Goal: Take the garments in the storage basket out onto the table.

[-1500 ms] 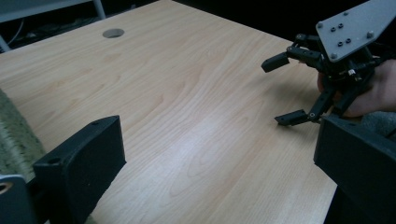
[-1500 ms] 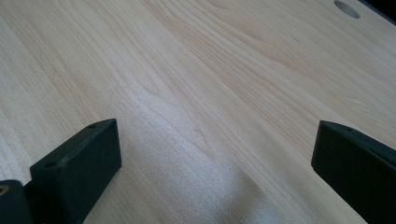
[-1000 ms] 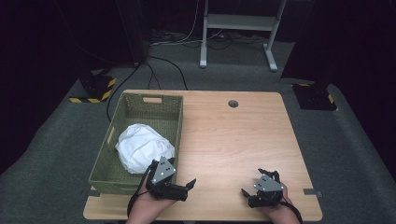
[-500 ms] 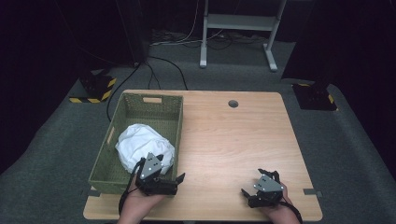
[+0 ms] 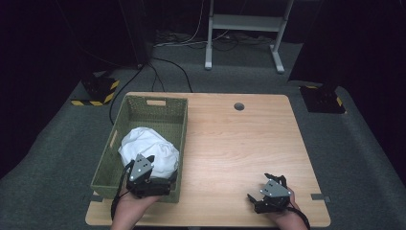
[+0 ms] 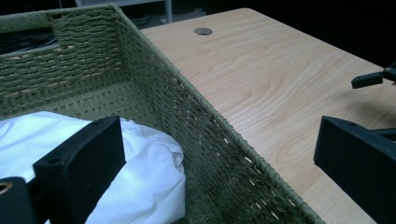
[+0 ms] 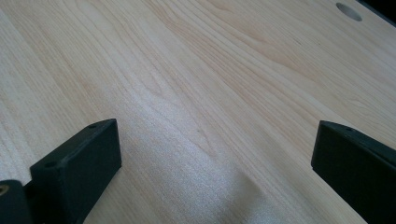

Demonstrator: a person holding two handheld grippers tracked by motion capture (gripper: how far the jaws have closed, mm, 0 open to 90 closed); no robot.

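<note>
White cloth [image 5: 149,149] lying bunched in green woven basket [image 5: 154,106], lower left of high view, filling near half. Left claw [image 5: 147,184] hovering over basket's near right corner, jaws spread wide, straddling right wall: one jaw over cloth, other outside above wooden surface [image 5: 239,143]. Right claw [image 5: 269,196] resting low at lower right, jaws apart, gripping nothing. Risk, as judgement: if left claw is closing here, jaws are pinching basket wall rather than cloth, dragging or tipping basket.

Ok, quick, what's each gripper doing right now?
Left gripper: open, holding nothing, straddling the green woven basket's wall beside the white crumpled cloth.
Right gripper: open, empty, over the wooden table.
</note>
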